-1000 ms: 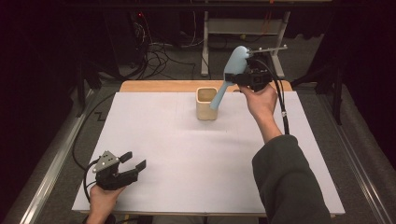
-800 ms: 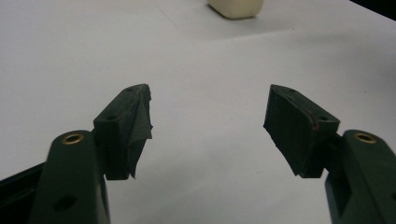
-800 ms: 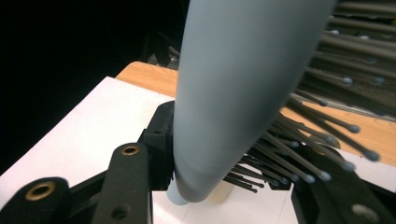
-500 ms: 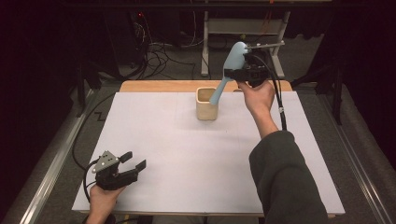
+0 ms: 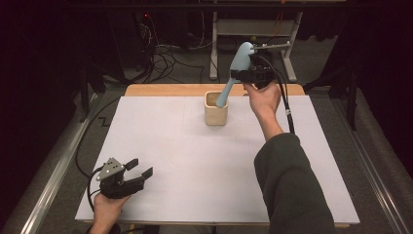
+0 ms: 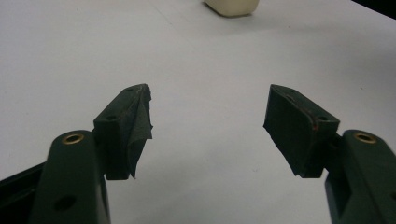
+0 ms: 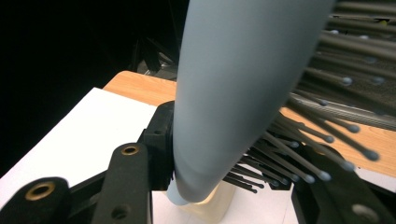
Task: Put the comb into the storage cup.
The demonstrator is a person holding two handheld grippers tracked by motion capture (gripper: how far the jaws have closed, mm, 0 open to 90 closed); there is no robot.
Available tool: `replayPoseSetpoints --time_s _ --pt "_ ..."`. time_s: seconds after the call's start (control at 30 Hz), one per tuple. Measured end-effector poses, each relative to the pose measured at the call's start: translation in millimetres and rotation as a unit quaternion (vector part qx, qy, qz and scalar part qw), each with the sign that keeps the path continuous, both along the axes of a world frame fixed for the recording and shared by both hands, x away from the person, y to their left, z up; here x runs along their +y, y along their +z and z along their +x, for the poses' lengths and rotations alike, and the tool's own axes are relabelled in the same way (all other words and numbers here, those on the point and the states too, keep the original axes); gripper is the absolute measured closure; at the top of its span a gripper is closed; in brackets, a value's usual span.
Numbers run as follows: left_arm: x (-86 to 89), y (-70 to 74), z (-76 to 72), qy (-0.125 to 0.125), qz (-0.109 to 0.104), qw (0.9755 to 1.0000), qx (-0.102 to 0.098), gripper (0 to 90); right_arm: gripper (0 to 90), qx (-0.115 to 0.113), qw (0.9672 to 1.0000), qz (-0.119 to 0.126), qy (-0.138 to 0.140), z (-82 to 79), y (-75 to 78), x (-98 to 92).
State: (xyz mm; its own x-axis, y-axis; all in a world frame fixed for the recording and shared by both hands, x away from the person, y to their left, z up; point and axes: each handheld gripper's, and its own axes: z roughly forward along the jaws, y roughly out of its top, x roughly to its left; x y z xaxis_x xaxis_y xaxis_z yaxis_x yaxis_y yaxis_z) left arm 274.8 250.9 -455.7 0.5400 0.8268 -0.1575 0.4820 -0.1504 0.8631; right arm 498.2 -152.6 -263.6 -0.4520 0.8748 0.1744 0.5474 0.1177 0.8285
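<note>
The pale blue hairbrush you are holding is showing a smooth, rounded plastic back and, in the right gripper view, rows of dark bristles with small ball tips fanning out to one side. It is tilting — head up and away from you, slim handle end slanting down into the mouth of the cream square cup. In the right gripper view that handle tip is dipping just inside the cup's rim.

Your right gripper is clamping the brush at its neck, just below the head, with one black jaw pressing on the smooth back and the other sitting among the bristles. The jaws are standing only as far apart as the brush is thick, and your right hand is raised over the far edge of the white table sheet, just beside the cup.

Your left gripper is resting low at the near left corner of the sheet, well apart from the brush and cup — its jaws are spreading wide with nothing between the pads, and the cup's base is showing far ahead of them.
</note>
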Motion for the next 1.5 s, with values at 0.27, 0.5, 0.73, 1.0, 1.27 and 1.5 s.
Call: replayPoseSetpoints --time_s 0.27,0.5,0.73,1.0,1.27,1.5 --pt "-1.0 -0.3 0.0 -0.002 0.001 1.0000 0.000 32.5 55.2 -0.005 0.9999 0.005 -0.009 3.6 -3.7 2.4" --pt "-0.9 -0.1 -0.2 -0.002 0.001 1.0000 0.001 32.5 55.2 -0.001 0.9999 0.003 -0.010 7.2 -7.8 5.1" --pt "-0.4 0.0 -0.4 -0.003 0.000 1.0000 0.000 32.5 55.2 -0.001 0.9999 0.005 -0.011 11.0 -12.5 8.4" --pt "-0.5 0.0 -0.6 -0.004 0.000 1.0000 0.000 32.5 55.1 0.002 0.9999 0.004 -0.014 13.6 -16.1 10.1" --pt "-0.6 0.1 -1.0 -0.003 -0.001 1.0000 -0.001 32.5 54.9 0.008 0.9999 -0.004 -0.012 15.5 -22.1 14.6" --pt "-0.3 0.2 -1.3 -0.004 0.000 1.0000 -0.001 32.5 54.7 0.012 0.9998 -0.008 -0.010 16.5 -25.7 18.5"
